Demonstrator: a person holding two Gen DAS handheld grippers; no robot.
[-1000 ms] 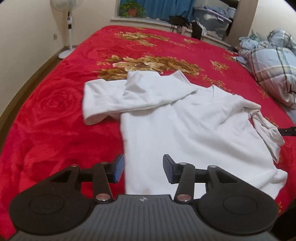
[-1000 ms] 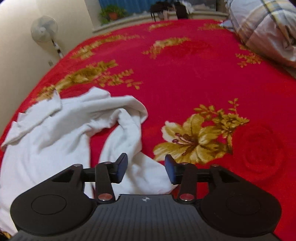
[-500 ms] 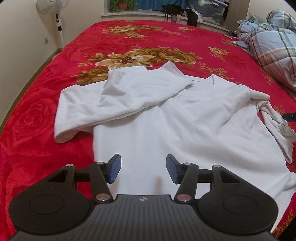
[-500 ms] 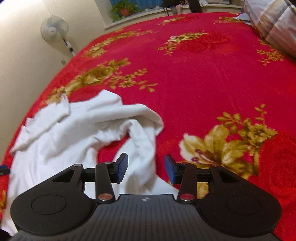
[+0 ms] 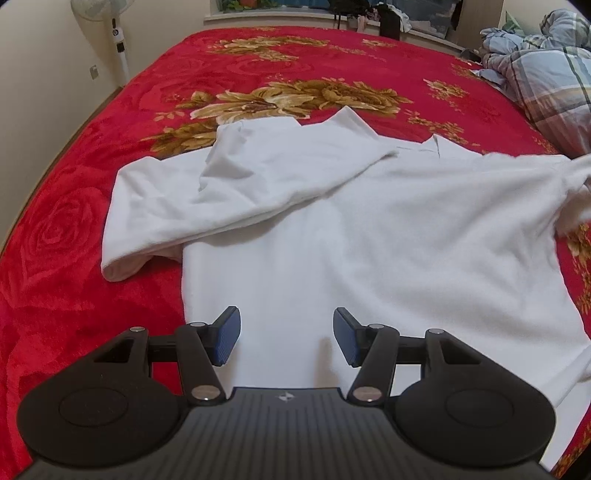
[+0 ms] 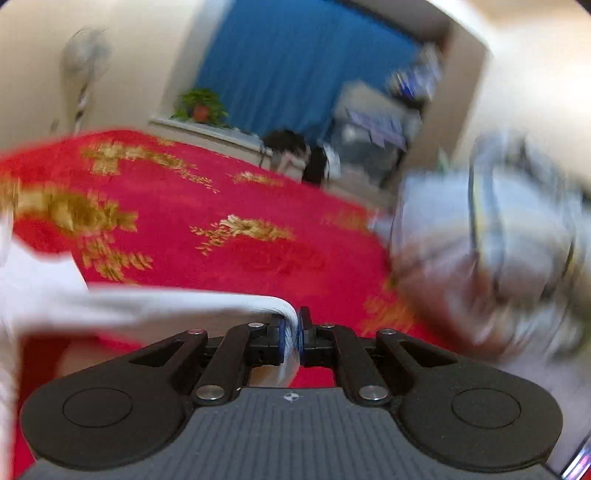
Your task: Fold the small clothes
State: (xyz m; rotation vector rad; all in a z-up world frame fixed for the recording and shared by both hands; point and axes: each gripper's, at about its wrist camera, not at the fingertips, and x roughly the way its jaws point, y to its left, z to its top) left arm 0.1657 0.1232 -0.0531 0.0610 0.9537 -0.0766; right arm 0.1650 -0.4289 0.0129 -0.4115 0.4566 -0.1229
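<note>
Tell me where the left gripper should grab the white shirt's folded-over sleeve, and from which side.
Grip the sleeve's cuff end, coming in from the left over the red bedspread. That end overhangs the shirt's body and lies free, and the left gripper is open, so it can pinch there.

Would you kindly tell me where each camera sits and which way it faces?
Left wrist: on the left tool, low over the bed, facing across the shirt; its open fingers show.
Right wrist: on the right tool, blurred, raised toward the curtain; its fingers, shut on the shirt, show.
Shared: shirt, bed, quilt, fan.
</note>
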